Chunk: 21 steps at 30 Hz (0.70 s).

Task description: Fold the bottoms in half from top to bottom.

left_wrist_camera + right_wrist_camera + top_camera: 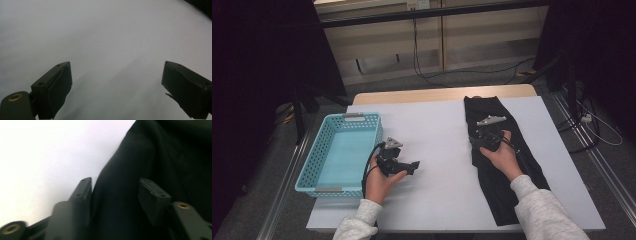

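A long black cloth [482, 107] lies flat along the right side of the white-covered table [432, 125]. My right gripper [485, 133] is down on its left part, about a third of the way from the far end. In the right gripper view the jaws of the right gripper [116, 195] stand half apart. The black cloth [162, 157] fills the gap between them, and its edge runs along the left jaw. My left gripper [412, 166] rests near the table's front left, jaws wide apart. In its own view the left gripper [116, 85] has nothing but white surface [105, 37] between its jaws.
A light blue perforated basket [309, 165] stands at the table's left edge, just left of the left hand. Beyond the far table edge lie cables [472, 70] on the floor, with dark stands at both sides.
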Each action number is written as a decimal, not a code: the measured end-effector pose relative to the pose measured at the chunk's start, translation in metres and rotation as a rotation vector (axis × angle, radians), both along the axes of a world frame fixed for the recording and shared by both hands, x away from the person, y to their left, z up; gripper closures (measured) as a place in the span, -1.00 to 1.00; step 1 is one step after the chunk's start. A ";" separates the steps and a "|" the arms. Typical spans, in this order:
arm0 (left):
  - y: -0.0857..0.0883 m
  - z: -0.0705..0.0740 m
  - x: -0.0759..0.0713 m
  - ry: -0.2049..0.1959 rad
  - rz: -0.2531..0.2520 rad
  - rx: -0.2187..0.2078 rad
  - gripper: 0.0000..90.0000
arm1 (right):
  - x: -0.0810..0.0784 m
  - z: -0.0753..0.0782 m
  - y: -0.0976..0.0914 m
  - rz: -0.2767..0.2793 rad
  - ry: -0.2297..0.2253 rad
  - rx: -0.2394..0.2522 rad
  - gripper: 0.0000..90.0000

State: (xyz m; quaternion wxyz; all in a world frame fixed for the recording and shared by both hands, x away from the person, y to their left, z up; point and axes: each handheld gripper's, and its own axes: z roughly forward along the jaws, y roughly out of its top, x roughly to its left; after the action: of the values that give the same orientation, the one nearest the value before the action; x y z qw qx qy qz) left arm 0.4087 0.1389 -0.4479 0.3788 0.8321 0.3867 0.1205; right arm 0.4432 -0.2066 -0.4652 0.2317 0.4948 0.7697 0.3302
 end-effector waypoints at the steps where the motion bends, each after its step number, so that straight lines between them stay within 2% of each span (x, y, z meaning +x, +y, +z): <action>1: 0.000 0.000 0.000 0.000 0.000 0.000 -0.79 | 0.000 0.000 -0.001 -0.003 -0.001 0.005 0.14; 5: 0.000 -0.001 0.001 0.004 0.003 -0.002 -0.79 | 0.001 0.000 -0.002 -0.013 -0.005 -0.008 0.33; 8: 0.000 -0.001 0.000 0.003 0.003 0.000 -0.79 | 0.002 0.001 -0.004 -0.018 -0.013 -0.018 0.60; 9: 0.000 -0.001 0.000 0.003 0.003 0.000 -0.79 | 0.002 0.001 -0.004 -0.018 -0.013 -0.018 0.60; 12: -0.001 0.000 0.000 0.003 0.000 -0.006 -0.78 | 0.002 0.001 -0.008 -0.025 -0.016 -0.023 0.83; 17: 0.000 -0.001 0.001 0.002 0.004 -0.010 -0.78 | 0.002 0.000 -0.014 -0.033 -0.009 0.036 0.88; 21: 0.002 0.001 0.001 0.006 0.002 -0.008 -0.79 | 0.001 0.002 -0.013 -0.007 -0.009 0.040 0.88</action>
State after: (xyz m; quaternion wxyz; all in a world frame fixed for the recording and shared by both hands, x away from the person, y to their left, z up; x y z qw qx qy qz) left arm 0.4100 0.1409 -0.4471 0.3810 0.8305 0.3892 0.1169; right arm 0.4443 -0.2199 -0.4632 0.2264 0.5004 0.7602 0.3471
